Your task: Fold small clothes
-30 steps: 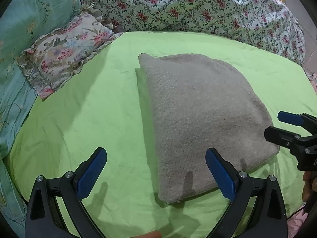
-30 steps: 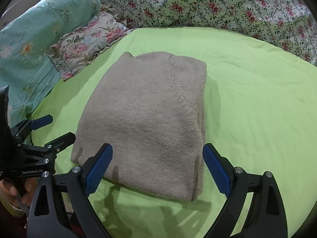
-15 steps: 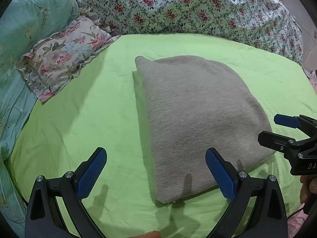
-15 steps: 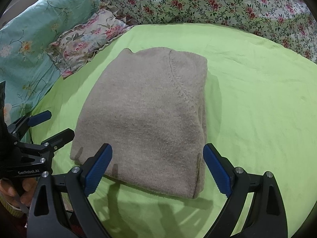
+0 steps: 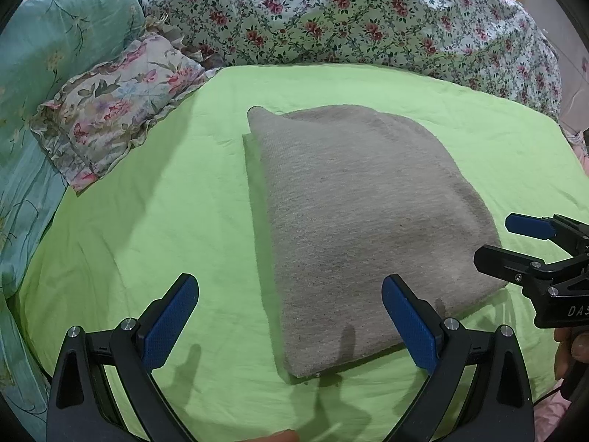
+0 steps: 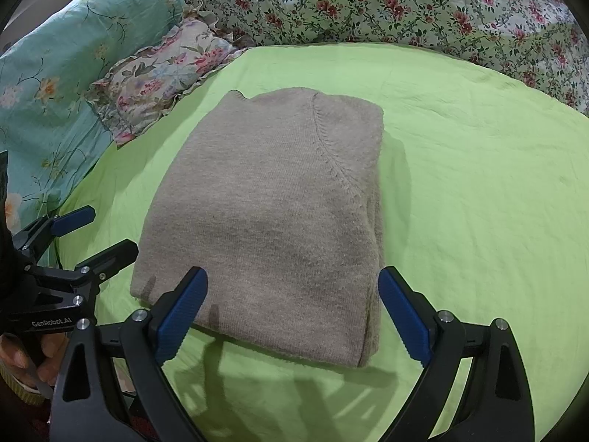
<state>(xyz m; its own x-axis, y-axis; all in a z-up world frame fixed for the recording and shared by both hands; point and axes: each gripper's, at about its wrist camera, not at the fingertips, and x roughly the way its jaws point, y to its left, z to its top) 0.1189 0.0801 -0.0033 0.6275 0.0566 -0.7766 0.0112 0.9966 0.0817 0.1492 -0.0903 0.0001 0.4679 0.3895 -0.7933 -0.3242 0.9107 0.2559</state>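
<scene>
Sweater (image 6: 268, 221), grey-beige knit, lay folded into a thick rectangle in the middle of the green sheet (image 6: 478, 184), a raglan seam showing on its top layer. I had my left gripper (image 5: 291, 324) above its near left corner with the jaws spread wide, holding nothing. My right gripper (image 6: 291, 313) hung over the near edge, jaws likewise wide apart and empty. A ruffled floral pillow (image 5: 114, 110) sat off the far left corner, beside a teal quilt (image 5: 55, 37) and flowered bedding (image 6: 405, 3) behind.
</scene>
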